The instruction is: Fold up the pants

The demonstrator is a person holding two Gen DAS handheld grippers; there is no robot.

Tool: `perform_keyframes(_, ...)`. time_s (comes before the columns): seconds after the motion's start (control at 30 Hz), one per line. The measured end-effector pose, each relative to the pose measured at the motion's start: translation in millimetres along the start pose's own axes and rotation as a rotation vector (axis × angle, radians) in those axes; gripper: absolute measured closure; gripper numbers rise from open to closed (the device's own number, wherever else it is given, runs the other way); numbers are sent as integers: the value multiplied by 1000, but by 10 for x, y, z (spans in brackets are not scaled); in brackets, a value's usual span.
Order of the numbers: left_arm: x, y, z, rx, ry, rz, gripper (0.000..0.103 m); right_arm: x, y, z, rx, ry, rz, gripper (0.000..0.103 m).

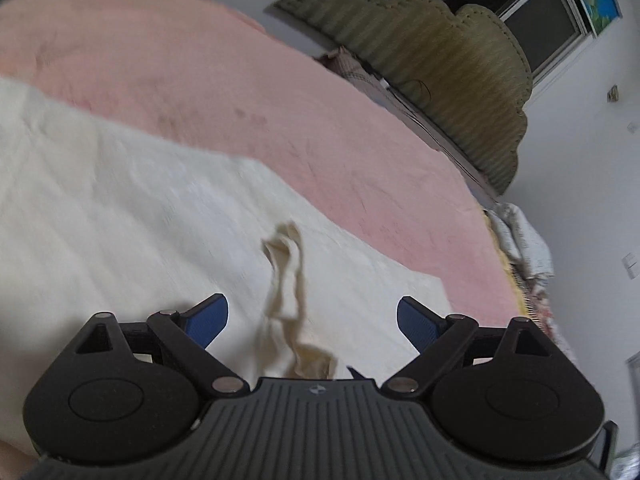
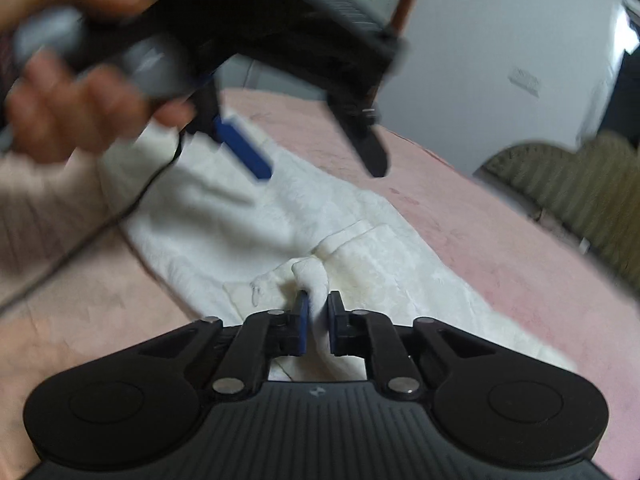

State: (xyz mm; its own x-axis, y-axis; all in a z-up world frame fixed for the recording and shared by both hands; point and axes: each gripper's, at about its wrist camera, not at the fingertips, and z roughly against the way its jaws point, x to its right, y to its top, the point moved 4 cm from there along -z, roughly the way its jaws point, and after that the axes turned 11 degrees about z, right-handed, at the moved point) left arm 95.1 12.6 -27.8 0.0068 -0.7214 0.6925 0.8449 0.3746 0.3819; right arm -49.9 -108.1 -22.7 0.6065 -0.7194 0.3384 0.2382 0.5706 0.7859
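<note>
Cream pants [image 1: 120, 200] lie spread on a pink bed cover [image 1: 200, 80]. In the left wrist view a loose beige tie [image 1: 288, 280] of the pants runs up between the jaws of my left gripper [image 1: 312, 303], which stands wide open above the cloth and touches nothing. From the right wrist view the same pants [image 2: 240, 232] stretch away, and my right gripper [image 2: 319, 298] is shut on a bunched fold of their fabric near the pocket. Further up, the left gripper [image 2: 320, 171] hovers open over the pants, held by a person's hand [image 2: 60, 112].
An olive padded headboard [image 1: 440, 60] rises at the far end of the bed, with pillows and bedding beside it. A dark window [image 1: 520, 12] is behind it. A thin black cable [image 2: 80, 240] hangs from the left gripper across the pink cover [image 2: 460, 220].
</note>
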Motion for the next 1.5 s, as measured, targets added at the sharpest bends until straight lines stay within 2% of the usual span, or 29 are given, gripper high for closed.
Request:
perform_keyframes(0.1,23,-64,-113,-62,-62,47,10,145,4,125,50,43,-119,94)
perform_keyframes(0.17,78,-101,-149,-74,-92,49,10,189,15,185,74,59,-160,94)
perform_keyframes(0.23,105,-113,-214,-70,-90,46,12,219,27,228,95,84,-206,94)
perform_keyframes(0.3,61,-116,-308,-83,-68,77,19,253,31,256,118,107,-256,94)
perform_keyframes(0.4,-43,-136,-395,-111,-100,142,41,311,5,278,138,124,-318,94)
perform_keyframes(0.43,-65,-143,-418,-115,-107,159,65,312,-6,271,135,125,-321,94)
perform_keyframes(0.47,-90,-145,-432,-115,-100,173,80,314,-15,256,133,130,-328,94)
perform_keyframes(0.57,-63,-159,-352,-61,-58,116,96,303,-14,256,130,143,-344,94)
perform_keyframes(0.6,-47,-177,-309,-39,-37,83,98,286,-13,260,131,150,-347,95)
perform_keyframes(0.73,-130,-281,-308,-25,42,11,99,183,-35,146,76,186,-335,94)
perform_keyframes(0.83,-213,-325,-341,-18,55,3,97,165,-61,114,23,201,-321,93)
perform_keyframes(0.93,-191,-342,-329,-3,67,-34,97,381,-42,404,98,221,-361,92)
perform_keyframes(1.0,-176,-362,-331,6,77,-52,97,619,-108,552,103,134,-409,92)
perform_keyframes(1.03,-165,-379,-324,13,81,-61,97,721,-176,566,72,73,-409,91)
perform_keyframes(1.1,-152,-402,-312,21,84,-73,95,865,-407,475,-98,-37,-393,91)
perform_keyframes(1.13,-155,-407,-313,22,86,-75,95,884,-536,412,-198,-41,-380,91)
perform_keyframes(1.17,-159,-410,-309,26,88,-77,95,859,-602,427,-210,-22,-352,91)
perform_keyframes(1.3,-141,-424,-282,55,101,-74,93,909,-416,538,-67,20,-438,90)
perform_keyframes(1.37,-140,-418,-245,87,120,-80,90,926,-256,403,-39,23,-438,90)
perform_keyframes(1.43,-152,-366,-213,98,128,-64,90,924,-214,150,-57,32,-426,90)
perform_keyframes(1.5,-111,-285,-142,129,147,-86,88,853,-291,-142,-142,47,-438,91)
